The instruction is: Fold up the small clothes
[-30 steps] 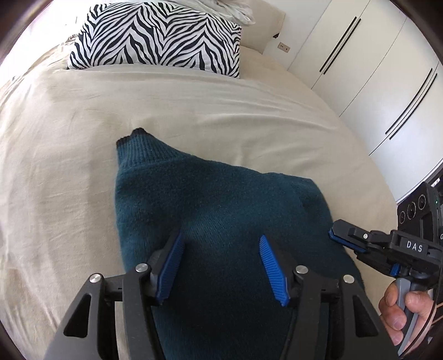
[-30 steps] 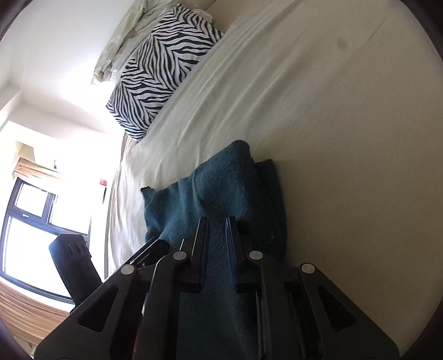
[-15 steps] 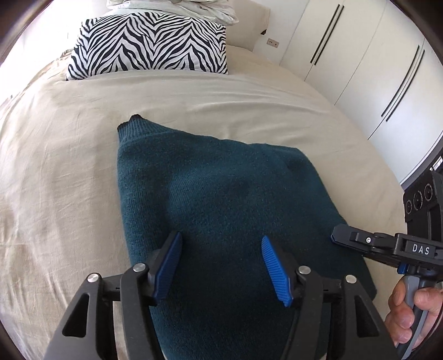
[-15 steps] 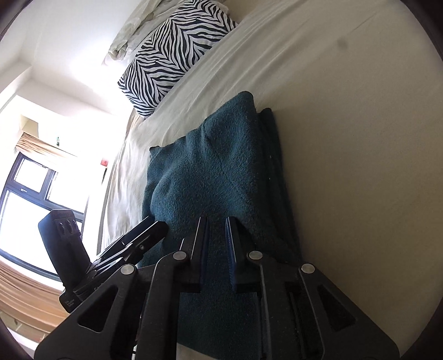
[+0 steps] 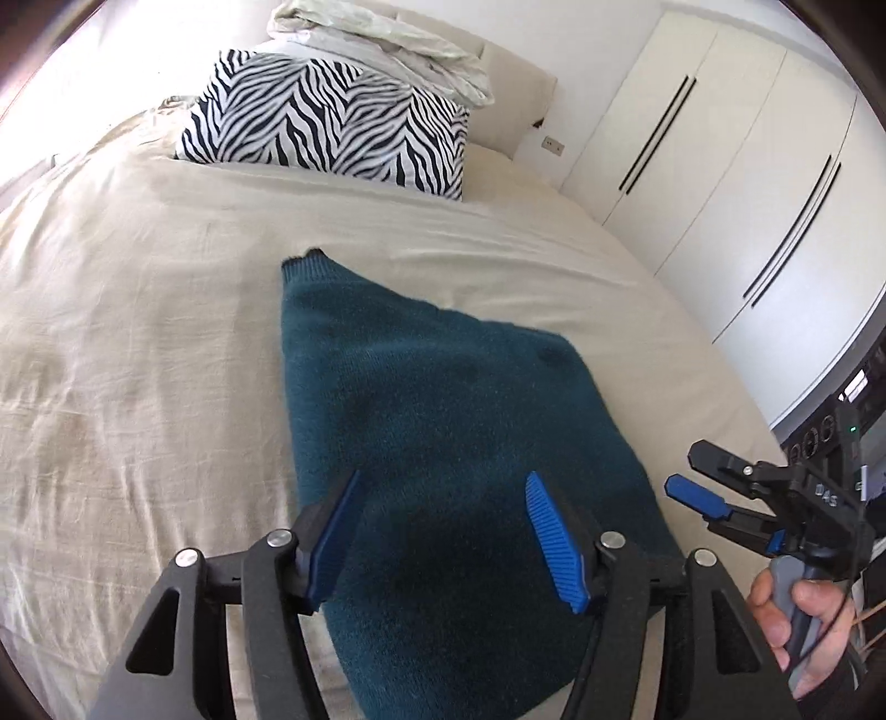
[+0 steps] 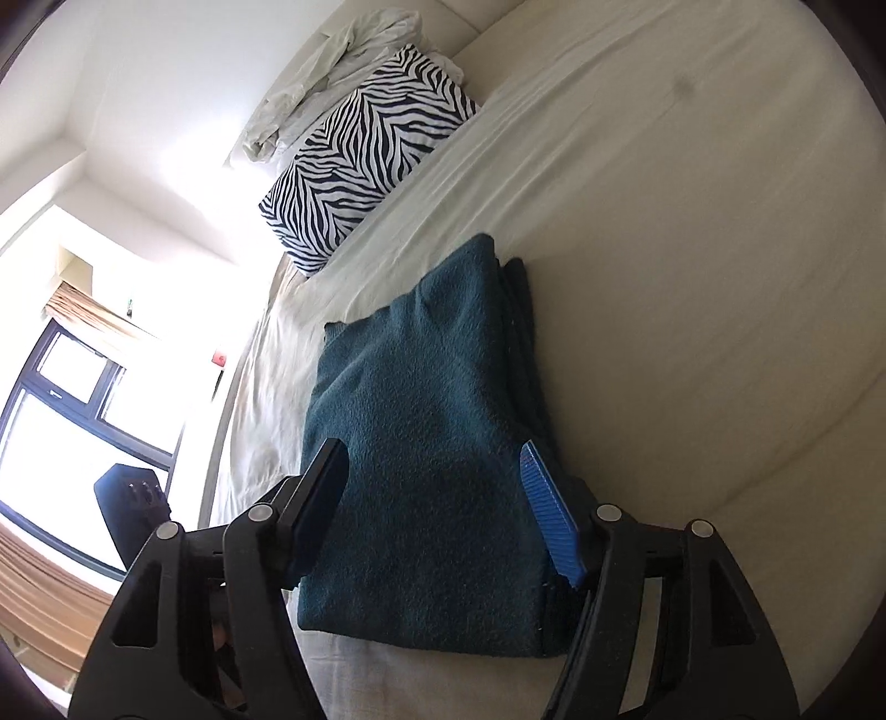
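A dark teal knit sweater (image 5: pixel 443 443) lies folded in layers on the beige bed sheet (image 5: pixel 138 360). It also shows in the right wrist view (image 6: pixel 432 443), with stacked folded edges on its right side. My left gripper (image 5: pixel 443 531) is open and empty, held above the sweater's near end. My right gripper (image 6: pixel 432 498) is open and empty over the sweater's near end. It also shows in the left wrist view (image 5: pixel 698 487) at the right, held by a hand.
A zebra-print pillow (image 5: pixel 332 133) lies at the head of the bed with a crumpled white cover (image 5: pixel 382 39) behind it. White wardrobe doors (image 5: pixel 720 166) stand to the right of the bed. A window (image 6: pixel 66 399) is on the left.
My right gripper was shut and has opened. Both grippers have drawn back from the sweater, which lies flat and more of it is in view.
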`<move>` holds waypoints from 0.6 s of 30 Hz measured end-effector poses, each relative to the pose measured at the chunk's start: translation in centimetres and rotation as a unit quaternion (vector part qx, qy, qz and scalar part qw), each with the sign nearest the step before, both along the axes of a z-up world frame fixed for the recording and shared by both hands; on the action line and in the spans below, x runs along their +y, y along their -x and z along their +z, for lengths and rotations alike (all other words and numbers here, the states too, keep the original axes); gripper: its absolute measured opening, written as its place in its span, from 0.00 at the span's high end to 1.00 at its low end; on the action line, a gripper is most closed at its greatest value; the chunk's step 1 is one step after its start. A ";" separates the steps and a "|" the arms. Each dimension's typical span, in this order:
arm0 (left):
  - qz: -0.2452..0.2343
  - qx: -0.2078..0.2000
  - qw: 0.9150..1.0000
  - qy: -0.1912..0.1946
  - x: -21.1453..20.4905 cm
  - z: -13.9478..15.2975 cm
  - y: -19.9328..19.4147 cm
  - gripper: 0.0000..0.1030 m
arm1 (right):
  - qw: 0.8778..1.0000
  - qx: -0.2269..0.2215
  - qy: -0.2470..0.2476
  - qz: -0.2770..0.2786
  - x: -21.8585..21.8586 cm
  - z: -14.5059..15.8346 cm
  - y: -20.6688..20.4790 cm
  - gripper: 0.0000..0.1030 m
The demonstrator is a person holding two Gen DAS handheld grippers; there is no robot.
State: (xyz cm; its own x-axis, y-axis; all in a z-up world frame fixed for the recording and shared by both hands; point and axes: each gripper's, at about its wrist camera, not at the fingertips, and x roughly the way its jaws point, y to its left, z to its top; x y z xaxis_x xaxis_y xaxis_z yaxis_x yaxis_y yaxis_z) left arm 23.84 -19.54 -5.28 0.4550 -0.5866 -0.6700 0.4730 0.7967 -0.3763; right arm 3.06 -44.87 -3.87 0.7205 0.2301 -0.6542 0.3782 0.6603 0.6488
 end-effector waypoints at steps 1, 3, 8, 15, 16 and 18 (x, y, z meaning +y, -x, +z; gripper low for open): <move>0.012 -0.009 1.000 0.004 0.8 0.4 0.1 0.28 | 1.000 0.004 0.000 -0.005 -0.7 0.1 0.0 0.38; 0.024 -0.002 1.000 0.006 1.9 0.1 -0.5 0.23 | 1.000 0.024 -0.005 -0.009 -1.9 -0.1 -0.4 0.38; 0.035 0.119 0.991 0.047 3.7 -3.9 -3.7 0.27 | 0.996 0.071 -0.048 0.010 -3.5 -3.0 -3.2 0.38; -0.008 0.192 0.979 0.060 1.2 -6.8 -5.7 0.27 | 0.991 0.078 -0.097 0.044 -3.6 -5.7 -7.2 0.38; -0.010 0.195 0.979 0.057 0.9 -6.8 -5.9 0.27 | 0.991 0.083 -0.097 0.046 -3.5 -5.9 -7.8 0.38; -0.016 0.196 0.979 0.045 0.1 -6.9 -6.5 0.32 | 0.990 0.093 -0.088 0.056 -3.0 -6.1 -9.0 0.39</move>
State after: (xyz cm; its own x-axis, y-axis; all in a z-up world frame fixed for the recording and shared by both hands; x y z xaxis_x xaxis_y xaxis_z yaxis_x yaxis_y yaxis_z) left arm 30.30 -19.43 -12.18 0.1536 -0.6614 -0.7342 0.3024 0.7388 -0.6023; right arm 12.02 -47.88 -9.94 0.5554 0.4241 -0.7153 0.4325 0.5874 0.6840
